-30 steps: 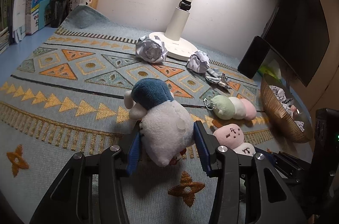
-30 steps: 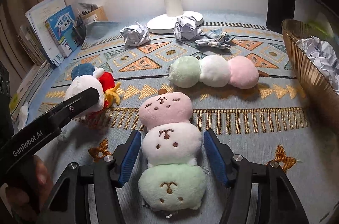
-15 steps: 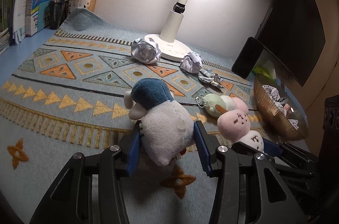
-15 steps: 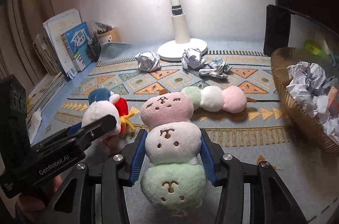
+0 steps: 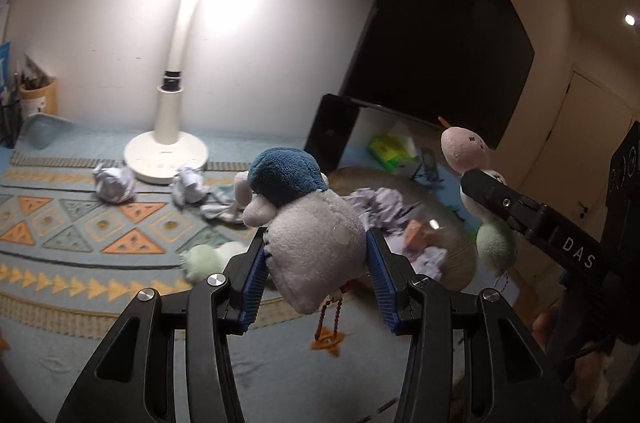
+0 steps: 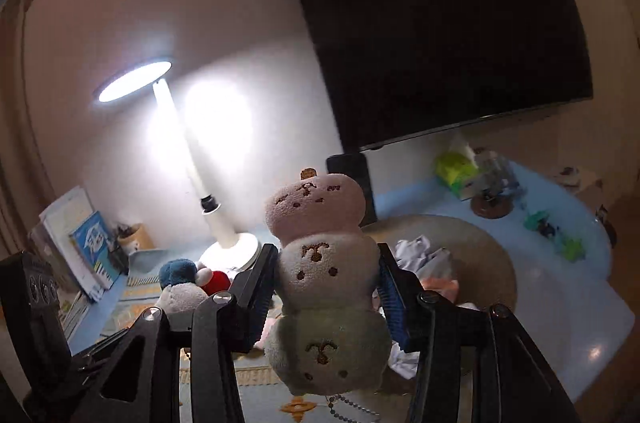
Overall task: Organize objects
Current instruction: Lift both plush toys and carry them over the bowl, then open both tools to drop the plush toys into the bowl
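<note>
The left gripper [image 5: 316,263] pinches the blue-capped plush [image 5: 308,227]; the right gripper [image 6: 326,287] clamps the three-ball plush [image 6: 324,279], both aloft above the patterned mat [image 5: 80,231], near the basket [image 6: 480,251].

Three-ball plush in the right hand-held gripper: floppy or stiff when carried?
Likely soft: the three-ball plush seems pinched at its middle ball. It probably holds shape; both ends stay in line. Looks light, though its bead chain may swing.
</note>
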Available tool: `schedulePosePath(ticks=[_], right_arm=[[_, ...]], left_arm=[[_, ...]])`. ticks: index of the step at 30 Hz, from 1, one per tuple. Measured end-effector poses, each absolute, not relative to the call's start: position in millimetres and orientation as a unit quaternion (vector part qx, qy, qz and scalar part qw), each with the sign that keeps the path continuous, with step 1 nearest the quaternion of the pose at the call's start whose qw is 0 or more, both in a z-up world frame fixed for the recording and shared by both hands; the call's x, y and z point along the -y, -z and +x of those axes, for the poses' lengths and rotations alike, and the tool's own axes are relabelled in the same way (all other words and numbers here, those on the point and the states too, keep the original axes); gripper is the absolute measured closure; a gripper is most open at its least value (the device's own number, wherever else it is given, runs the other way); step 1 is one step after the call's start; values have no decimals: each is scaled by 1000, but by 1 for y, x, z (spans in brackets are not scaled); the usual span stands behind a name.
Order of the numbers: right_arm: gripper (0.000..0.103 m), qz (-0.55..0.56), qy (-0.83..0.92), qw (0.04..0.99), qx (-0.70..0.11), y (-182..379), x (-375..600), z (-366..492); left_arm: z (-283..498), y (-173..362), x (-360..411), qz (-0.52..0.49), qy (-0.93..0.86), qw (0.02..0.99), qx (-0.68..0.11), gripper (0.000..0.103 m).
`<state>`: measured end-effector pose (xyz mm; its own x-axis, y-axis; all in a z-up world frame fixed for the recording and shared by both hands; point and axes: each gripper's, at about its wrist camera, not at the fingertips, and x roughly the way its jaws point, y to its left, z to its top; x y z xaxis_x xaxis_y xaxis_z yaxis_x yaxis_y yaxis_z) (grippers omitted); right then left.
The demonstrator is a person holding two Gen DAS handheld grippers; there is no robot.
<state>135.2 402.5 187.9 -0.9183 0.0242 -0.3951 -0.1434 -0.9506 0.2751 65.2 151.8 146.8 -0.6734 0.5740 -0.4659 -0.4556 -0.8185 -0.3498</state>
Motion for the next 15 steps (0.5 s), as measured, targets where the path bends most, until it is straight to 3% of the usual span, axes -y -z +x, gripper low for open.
schedulePosePath(ticks=[7,9,10,11,12,15], right_arm=[[54,-220,-951,54,-211,-169,-454,112],[43,-231,-946,58,-221,-162,-461,104],[33,-238,-943,64,-226,-159,-465,101],[31,-238,-940,67,-233,-156,-469,100],[31,-236,-940,61,-240,-154,-473,101],[31,-235,-938,61,-249,-150,-477,104]], left_arm=[[44,-151,-229,-293,-889,341,84,59],[37,-149,-244,-293,-887,347,79,57],[33,-148,-251,-292,-889,345,75,56],[31,-147,-256,-292,-890,344,73,54],[26,-146,-260,-292,-889,346,75,49],[15,-141,-259,-300,-886,341,96,12]])
